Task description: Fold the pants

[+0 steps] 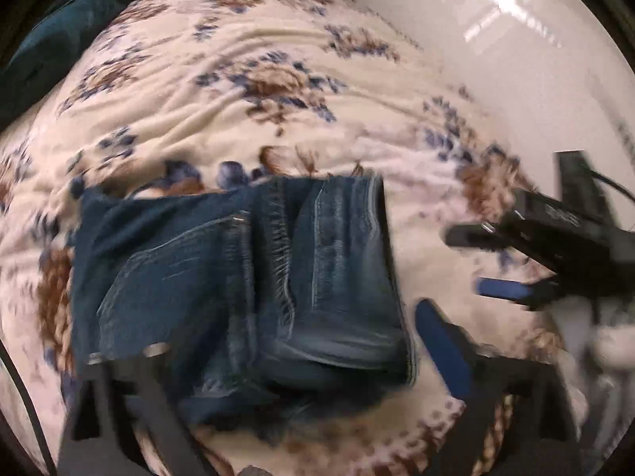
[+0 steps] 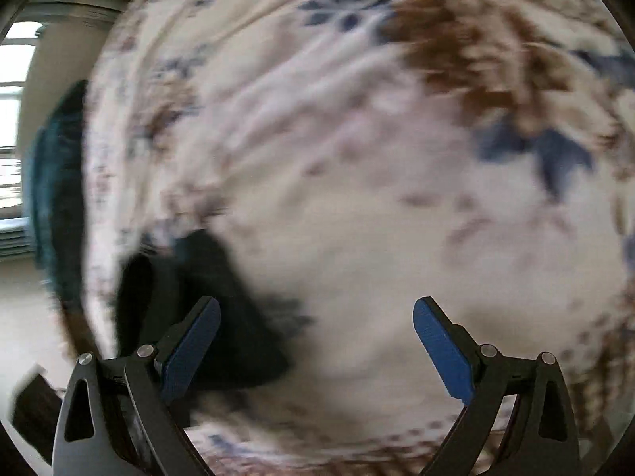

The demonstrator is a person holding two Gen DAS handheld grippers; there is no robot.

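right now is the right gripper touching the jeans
Apart. The left wrist view shows the right gripper off to the side of the folded jeans, with bare floral blanket between them.

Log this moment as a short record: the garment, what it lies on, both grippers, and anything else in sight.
garment: blue jeans, folded into a compact stack
surface: floral blanket, cream with brown and blue flowers, wrinkled
left gripper: open, fingers either side of the jeans, pads not pressing on them
right gripper: open, nothing between the fingers, beside the jeans
other: teal cloth at the blanket's far edge
image quality: both views motion-blurred
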